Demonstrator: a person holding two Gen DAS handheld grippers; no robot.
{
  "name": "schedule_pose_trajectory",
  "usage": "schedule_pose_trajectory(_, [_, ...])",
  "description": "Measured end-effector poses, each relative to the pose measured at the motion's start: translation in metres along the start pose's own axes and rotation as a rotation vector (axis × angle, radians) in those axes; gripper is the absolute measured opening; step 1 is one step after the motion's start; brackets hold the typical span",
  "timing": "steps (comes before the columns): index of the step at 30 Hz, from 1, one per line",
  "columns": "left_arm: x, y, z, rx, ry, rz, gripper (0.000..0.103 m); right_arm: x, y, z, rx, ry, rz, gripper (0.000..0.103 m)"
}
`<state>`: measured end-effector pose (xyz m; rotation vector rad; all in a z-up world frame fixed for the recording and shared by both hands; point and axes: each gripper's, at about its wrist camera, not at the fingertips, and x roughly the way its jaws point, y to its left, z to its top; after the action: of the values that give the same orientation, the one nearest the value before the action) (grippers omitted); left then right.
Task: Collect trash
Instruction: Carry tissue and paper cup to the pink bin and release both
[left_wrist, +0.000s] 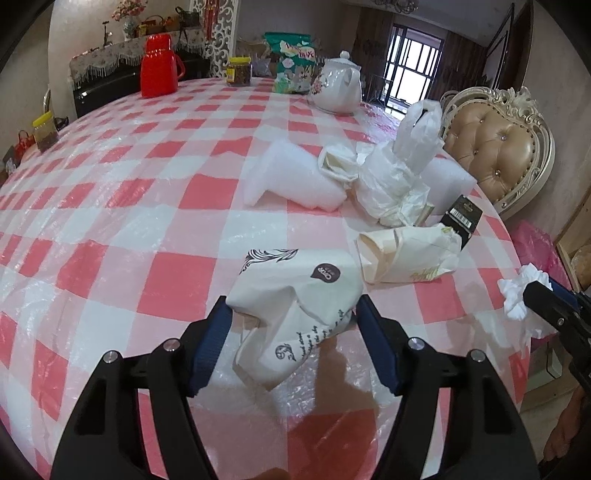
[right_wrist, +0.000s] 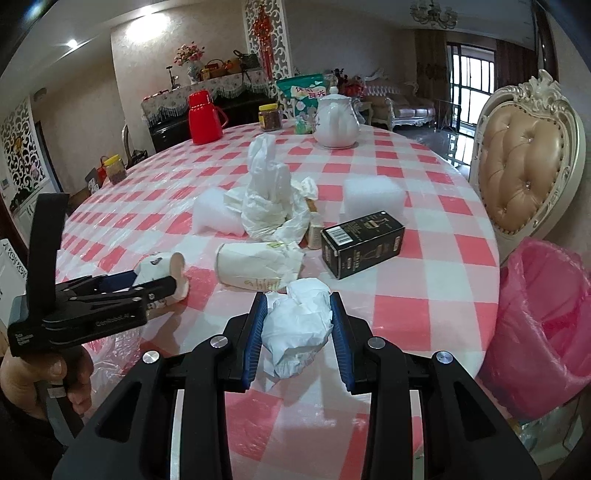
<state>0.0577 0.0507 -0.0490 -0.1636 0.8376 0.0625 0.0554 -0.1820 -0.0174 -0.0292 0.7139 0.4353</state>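
My left gripper (left_wrist: 291, 306) is shut on a crushed white paper cup with dark print (left_wrist: 295, 306), held at the table; it also shows in the right wrist view (right_wrist: 159, 273). My right gripper (right_wrist: 298, 302) is shut on a crumpled white tissue wad (right_wrist: 299, 325), which also shows at the table's right edge in the left wrist view (left_wrist: 517, 295). Ahead lie a second crushed paper cup (right_wrist: 255, 266), a black carton (right_wrist: 364, 242), a white plastic bag (right_wrist: 269, 199) and foam pieces (right_wrist: 373, 201).
A pink-lined trash bin (right_wrist: 543, 325) stands to the right, beside the table (right_wrist: 424, 280). An ornate padded chair (right_wrist: 524, 162) is behind it. At the far side stand a white teapot (right_wrist: 336, 122), a red flask (right_wrist: 203, 118), jars (right_wrist: 269, 117) and a green bag (right_wrist: 306, 99).
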Motion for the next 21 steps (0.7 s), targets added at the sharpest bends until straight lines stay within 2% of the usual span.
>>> schedule_pose_trajectory(9, [-0.026,-0.024,0.014,0.021,-0.077,-0.034,0.067,-0.015,-0.027,0.004,0.030,-0.041,-0.047,0.034])
schedule_pose_trajectory(21, [-0.039,-0.090,0.036,0.115,-0.132,-0.125,0.067,-0.043,-0.083,0.009,0.084,-0.097,-0.154,0.034])
